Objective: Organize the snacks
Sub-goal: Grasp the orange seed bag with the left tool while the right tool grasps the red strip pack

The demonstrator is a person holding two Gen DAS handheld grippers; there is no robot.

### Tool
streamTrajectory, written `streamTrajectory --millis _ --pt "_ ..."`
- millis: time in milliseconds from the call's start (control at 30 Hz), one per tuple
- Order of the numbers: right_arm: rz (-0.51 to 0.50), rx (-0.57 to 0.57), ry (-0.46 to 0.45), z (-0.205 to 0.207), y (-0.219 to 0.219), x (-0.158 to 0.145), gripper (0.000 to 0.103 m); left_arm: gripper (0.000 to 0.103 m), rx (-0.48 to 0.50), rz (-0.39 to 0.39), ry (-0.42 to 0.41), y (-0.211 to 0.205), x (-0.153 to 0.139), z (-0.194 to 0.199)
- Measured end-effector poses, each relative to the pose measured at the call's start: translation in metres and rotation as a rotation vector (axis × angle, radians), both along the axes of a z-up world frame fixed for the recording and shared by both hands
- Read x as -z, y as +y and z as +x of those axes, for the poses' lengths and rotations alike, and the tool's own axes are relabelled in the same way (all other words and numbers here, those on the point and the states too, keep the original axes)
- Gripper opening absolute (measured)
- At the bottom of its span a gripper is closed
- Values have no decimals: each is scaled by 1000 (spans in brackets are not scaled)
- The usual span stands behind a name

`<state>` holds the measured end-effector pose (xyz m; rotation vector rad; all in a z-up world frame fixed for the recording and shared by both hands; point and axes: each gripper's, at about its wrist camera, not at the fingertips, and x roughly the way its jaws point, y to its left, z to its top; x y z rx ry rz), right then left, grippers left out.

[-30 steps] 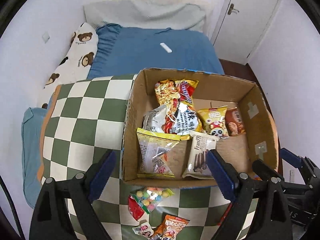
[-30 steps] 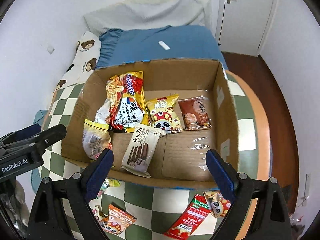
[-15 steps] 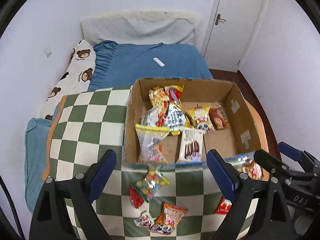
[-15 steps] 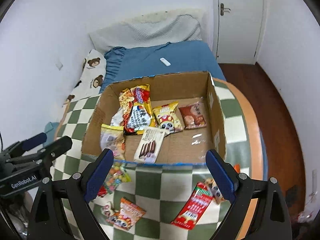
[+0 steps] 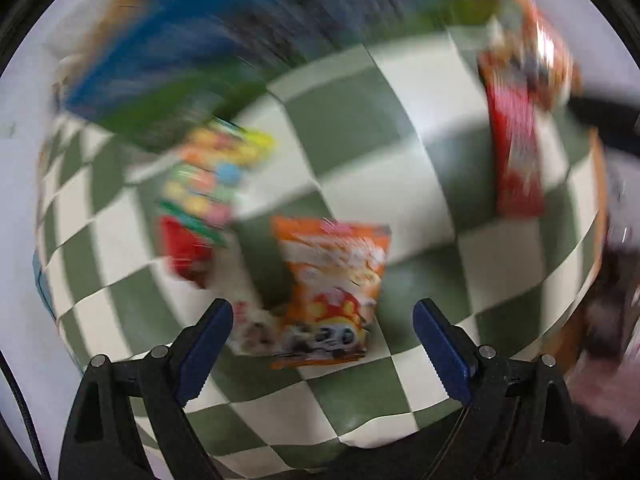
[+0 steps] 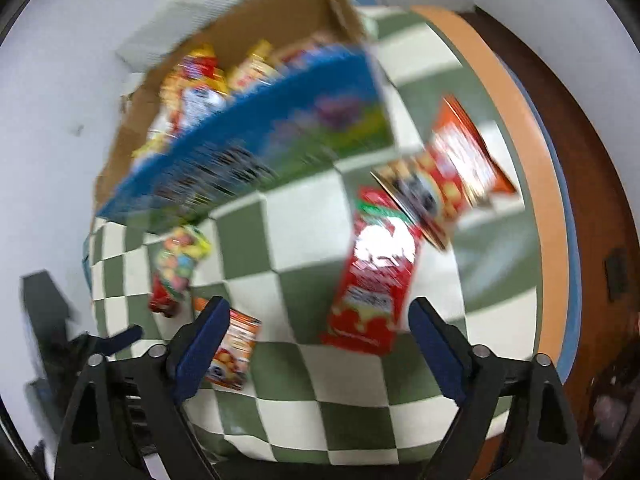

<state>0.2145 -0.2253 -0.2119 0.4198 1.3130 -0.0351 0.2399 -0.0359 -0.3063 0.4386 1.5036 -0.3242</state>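
Two grippers hang over the counter (image 6: 304,240), both with fingers spread wide and holding nothing. Both views are motion-blurred.

Step in hand, as judged: approach to the loose packets for pickup.

- Left gripper (image 5: 324,344): the orange packet (image 5: 332,292) lies between its fingers, on the counter.
- Right gripper (image 6: 320,344): the red packet (image 6: 372,284) lies between its fingers, nearer the right one.

Next move, as judged: lower, centre each packet between the fingers, close on a flat edge, carry to the box (image 6: 256,32).

Beyond the red packet, toward the box:
- panda packet (image 6: 440,184), touching or overlapping the red packet;
- candy bag (image 6: 180,256), just in front of the box.

The box holds several packets; blur prevents a count.
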Motion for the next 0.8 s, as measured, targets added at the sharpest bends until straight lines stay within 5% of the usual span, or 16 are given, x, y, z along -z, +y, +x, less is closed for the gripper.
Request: streamTrajectory --millis 100,200,300,367,467,633,800 --pt "-9 33 30 -2 -9 21 87 88 29 21 95 -14 38 2" --pt "-51 47 50 7 -12 41 87 58 -37 6 106 -8 49 16" --pt "-80 59 98 22 -10 69 87 58 -230 -124 158 19 46 38" --pt "-82 49 129 27 -6 86 71 58 -342 -199 198 36 45 49" --pt "-143 -16 111 22 7 88 61 58 -448 -276 234 55 47 55" --pt "-157 -210 142 -7 42 92 60 66 -409 -244 288 48 59 47" --pt "-105 -164 140 -12 38 98 65 70 -322 -150 252 27 64 42"
